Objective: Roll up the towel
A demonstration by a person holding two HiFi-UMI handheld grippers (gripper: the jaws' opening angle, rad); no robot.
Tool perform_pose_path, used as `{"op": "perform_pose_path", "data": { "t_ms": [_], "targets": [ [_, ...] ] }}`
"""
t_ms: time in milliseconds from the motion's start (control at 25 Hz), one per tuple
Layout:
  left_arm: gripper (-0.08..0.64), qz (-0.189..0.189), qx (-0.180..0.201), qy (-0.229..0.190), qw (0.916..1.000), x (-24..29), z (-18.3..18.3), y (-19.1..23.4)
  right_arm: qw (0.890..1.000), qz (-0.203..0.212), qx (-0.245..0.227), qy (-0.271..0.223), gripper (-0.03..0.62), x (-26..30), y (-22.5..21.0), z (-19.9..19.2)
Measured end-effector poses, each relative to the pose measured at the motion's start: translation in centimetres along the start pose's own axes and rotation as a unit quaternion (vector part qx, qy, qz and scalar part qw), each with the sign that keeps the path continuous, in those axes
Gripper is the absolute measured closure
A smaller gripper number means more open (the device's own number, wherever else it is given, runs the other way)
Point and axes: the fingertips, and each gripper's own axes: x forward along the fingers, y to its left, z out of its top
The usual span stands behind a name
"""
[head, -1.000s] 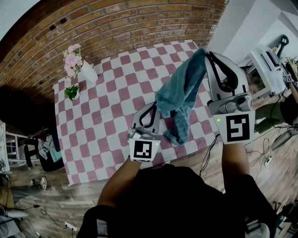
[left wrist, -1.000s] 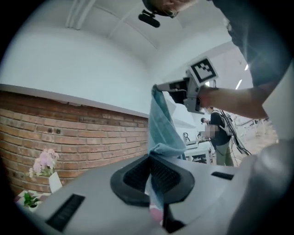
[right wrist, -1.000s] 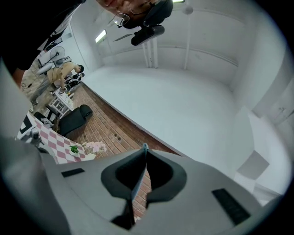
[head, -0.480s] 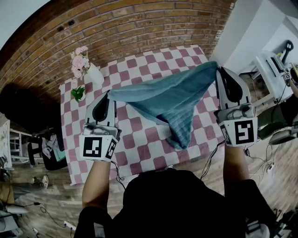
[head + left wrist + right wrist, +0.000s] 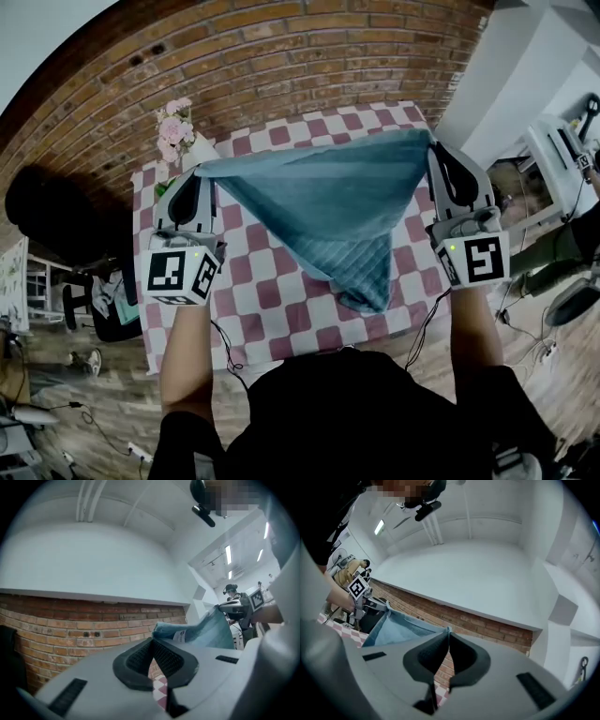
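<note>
my left gripper (image 5: 199,174) pinches the left corner of the blue towel (image 5: 328,211). my right gripper (image 5: 434,148) pinches the right corner. the towel hangs spread out between them, over the checked table (image 5: 262,309).

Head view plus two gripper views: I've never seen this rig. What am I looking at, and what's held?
No robot arm: a person holds a two-jaw gripper in each hand. The head view looks down from the person's head; each gripper view looks along its own jaws. The left gripper and right gripper are each shut on a corner of the blue towel, spread between them above the checkered table, its lower corner hanging. A vase of pink flowers stands at the table's far left corner.
</note>
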Motion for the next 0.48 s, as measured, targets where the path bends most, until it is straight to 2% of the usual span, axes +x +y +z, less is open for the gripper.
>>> {"op": "perform_pose_path", "data": {
  "t_ms": [120, 200, 280, 360, 400, 480],
  "targets": [
    [0.558, -0.022, -0.042, 0.073, 0.9962, 4.5, -5.3, 1.8, 0.998, 0.020, 0.041, 0.045, 0.580, 4.1, -0.2, -5.2],
    [0.558, -0.038, -0.064, 0.128, 0.9890, 8.3, -8.9, 3.1, 0.993, 0.033, 0.076, 0.085, 0.580, 8.0, -0.7, -9.5],
    [0.558, -0.050, -0.074, 0.169, 0.9815, 12.3, -10.9, 4.4, 0.987, 0.039, 0.100, 0.117, 0.580, 12.2, -1.8, -12.7],
    [0.558, -0.055, -0.079, 0.186, 0.9779, 16.2, -10.7, 6.1, 0.985, 0.036, 0.103, 0.130, 0.580, 16.6, -3.7, -13.9],
    [0.558, -0.053, -0.079, 0.183, 0.9786, 18.3, -9.6, 7.3, 0.986, 0.033, 0.098, 0.129, 0.580, 18.8, -4.9, -13.5],
    [0.558, -0.039, -0.064, 0.153, 0.9853, 22.1, -5.5, 9.9, 0.991, 0.022, 0.084, 0.105, 0.580, 23.2, -8.1, -11.0]
  ]
}}
